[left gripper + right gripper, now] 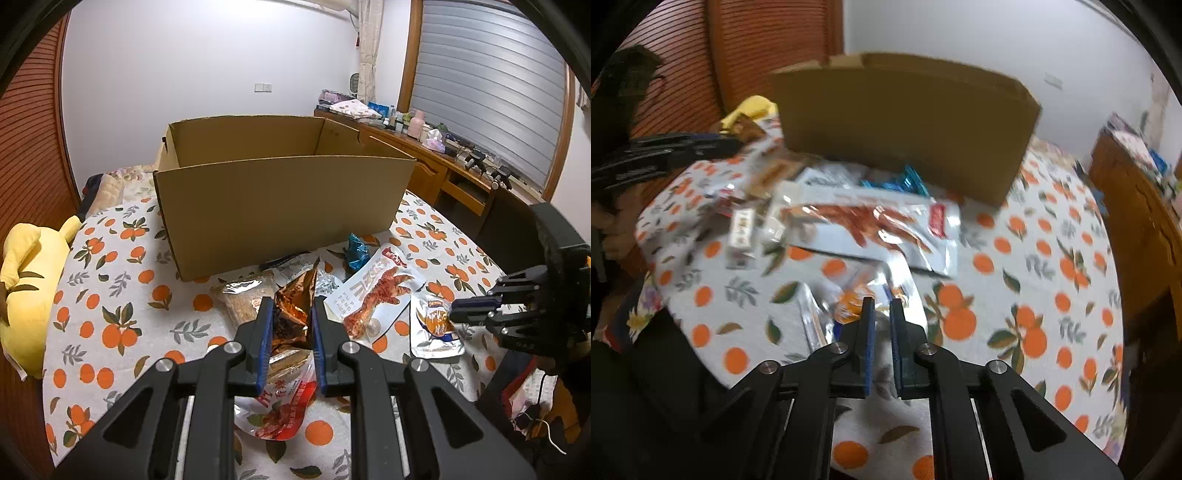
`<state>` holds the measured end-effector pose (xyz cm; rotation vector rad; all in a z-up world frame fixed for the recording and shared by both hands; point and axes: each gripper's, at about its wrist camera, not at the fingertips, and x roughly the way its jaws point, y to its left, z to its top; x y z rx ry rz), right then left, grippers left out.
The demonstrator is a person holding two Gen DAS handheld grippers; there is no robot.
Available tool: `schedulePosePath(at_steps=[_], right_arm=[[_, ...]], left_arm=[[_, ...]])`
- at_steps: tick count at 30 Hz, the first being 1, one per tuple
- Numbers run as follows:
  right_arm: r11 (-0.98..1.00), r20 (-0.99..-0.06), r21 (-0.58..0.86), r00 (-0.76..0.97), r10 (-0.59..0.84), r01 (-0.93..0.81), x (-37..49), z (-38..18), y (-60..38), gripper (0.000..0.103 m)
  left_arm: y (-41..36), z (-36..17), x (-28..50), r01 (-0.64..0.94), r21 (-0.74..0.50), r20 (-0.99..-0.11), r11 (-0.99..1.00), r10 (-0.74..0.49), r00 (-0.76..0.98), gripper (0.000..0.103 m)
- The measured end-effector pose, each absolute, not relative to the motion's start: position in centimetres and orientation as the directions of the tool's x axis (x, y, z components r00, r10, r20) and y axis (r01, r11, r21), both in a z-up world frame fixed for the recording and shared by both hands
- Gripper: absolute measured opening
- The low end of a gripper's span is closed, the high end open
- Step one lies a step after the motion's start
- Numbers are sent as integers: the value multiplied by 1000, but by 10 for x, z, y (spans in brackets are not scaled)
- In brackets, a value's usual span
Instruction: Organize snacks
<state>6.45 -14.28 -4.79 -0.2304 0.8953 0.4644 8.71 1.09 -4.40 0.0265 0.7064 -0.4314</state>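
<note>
Copper foil packet (293,314) sits clamped between left tongs (291,308).

An orange-print cloth (110,295) covers the table. On it stand an open cardboard box (280,206) and, just in front, scattered snack packets (376,295).

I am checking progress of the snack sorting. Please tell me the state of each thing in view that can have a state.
cardboard box: open on top, upright, no snack visible inside.
left gripper: shut on the copper foil packet.
right gripper: shut on the small silver pouch.
chicken-feet pouch: flat on the tablecloth, untouched.
blue wrapper: crumpled, beside the box.
</note>
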Motion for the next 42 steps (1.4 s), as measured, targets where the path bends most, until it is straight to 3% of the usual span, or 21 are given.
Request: schedulePosePath(at_steps=[3, 4, 8, 10, 12, 18, 26, 28, 29, 42], right_arm=[[888, -791, 53, 523, 317, -457, 66, -53, -149, 13], [893, -787, 65, 528, 321, -445, 67, -52, -151, 22], [907, -779, 129, 525, 343, -401, 69, -51, -156, 36], [914, -777, 118, 537, 329, -389, 70, -53, -156, 44], [914, -783, 126, 527, 330, -385, 74, -57, -156, 45], [912, -796, 92, 521, 309, -400, 81, -66, -146, 65], [902, -782, 46, 546, 299, -429, 75, -67, -137, 55], [900, -772, 59, 552, 316, -432, 74, -64, -139, 38], [897, -765, 71, 553, 330, -437, 73, -61, -141, 35], [885, -736, 54, 580, 349, -463, 52, -49, -135, 32]], left_arm=[[12, -44, 87, 390, -123, -632, 913, -375, 678, 17], [12, -44, 87, 389, -123, -632, 913, -375, 679, 17], [14, -44, 86, 388, -128, -630, 913, -377, 679, 17], [14, -44, 85, 390, -128, -631, 912, -379, 677, 17], [13, -44, 85, 392, -127, -632, 911, -379, 676, 17], [13, -44, 84, 392, -129, -630, 911, -380, 677, 17], [15, -44, 84, 391, -132, -631, 911, -381, 676, 17], [15, -44, 84, 393, -132, -630, 910, -383, 675, 17], [15, -45, 83, 393, -131, -630, 910, -383, 675, 17], [3, -43, 84, 409, -125, -631, 904, -391, 670, 17]])
